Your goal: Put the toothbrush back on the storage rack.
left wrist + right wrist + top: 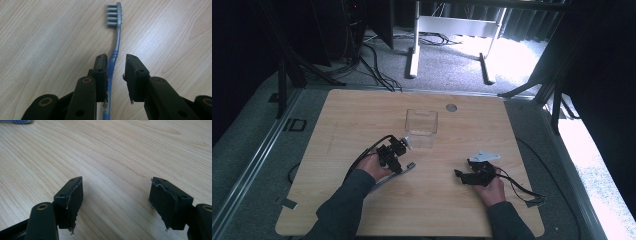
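- Forearms in grey sleeves at the near table [437, 210] edge.
- Right gripper [465, 176] low over bare wood, spread wide, holding nothing.
- Left gripper [116, 68] part open astride the blue toothbrush [115, 45] handle; left pad [102, 72] touching it, right pad apart.
- Probably best centred on the handle before closing squarely.
- Clear plastic box [421, 128] beyond, mid-table, near the toothbrush.

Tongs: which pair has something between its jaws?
The left tongs: a blue toothbrush lies between their jaws. The right tongs straddle bare table.
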`<action>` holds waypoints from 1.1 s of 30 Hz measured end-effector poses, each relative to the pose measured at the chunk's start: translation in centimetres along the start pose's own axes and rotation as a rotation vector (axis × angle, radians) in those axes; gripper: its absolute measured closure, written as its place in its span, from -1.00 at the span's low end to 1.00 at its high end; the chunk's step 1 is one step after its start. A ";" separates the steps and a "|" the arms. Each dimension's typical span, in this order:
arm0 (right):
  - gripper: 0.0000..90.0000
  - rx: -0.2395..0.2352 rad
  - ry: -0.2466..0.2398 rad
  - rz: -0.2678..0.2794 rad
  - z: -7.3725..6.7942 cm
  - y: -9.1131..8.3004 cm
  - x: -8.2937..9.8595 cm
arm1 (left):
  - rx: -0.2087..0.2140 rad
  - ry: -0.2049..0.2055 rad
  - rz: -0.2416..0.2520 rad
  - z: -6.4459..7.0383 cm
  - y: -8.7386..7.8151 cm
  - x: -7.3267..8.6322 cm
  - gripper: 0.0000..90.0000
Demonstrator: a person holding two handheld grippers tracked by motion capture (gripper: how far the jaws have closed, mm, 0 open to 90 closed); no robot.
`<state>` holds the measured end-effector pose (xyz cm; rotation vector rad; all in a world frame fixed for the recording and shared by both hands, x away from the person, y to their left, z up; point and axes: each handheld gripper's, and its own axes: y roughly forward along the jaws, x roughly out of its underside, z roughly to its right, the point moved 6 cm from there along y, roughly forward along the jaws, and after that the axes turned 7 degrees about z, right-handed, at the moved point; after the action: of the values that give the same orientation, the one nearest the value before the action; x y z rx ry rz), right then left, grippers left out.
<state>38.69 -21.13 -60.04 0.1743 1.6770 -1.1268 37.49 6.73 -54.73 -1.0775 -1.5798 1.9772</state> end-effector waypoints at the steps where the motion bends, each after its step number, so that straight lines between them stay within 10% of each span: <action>1: -0.40 0.000 0.000 0.000 0.0 0.0 0.0 | 0.000 0.001 -0.007 0.0 0.1 0.0 0.59; 33: -0.40 0.000 -0.001 0.000 0.0 0.0 0.0 | -0.062 0.049 -0.159 -0.2 1.9 0.9 0.68</action>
<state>38.70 -21.13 -60.04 0.1740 1.6761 -1.1263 37.40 6.94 -56.84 -0.9825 -1.6565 1.7957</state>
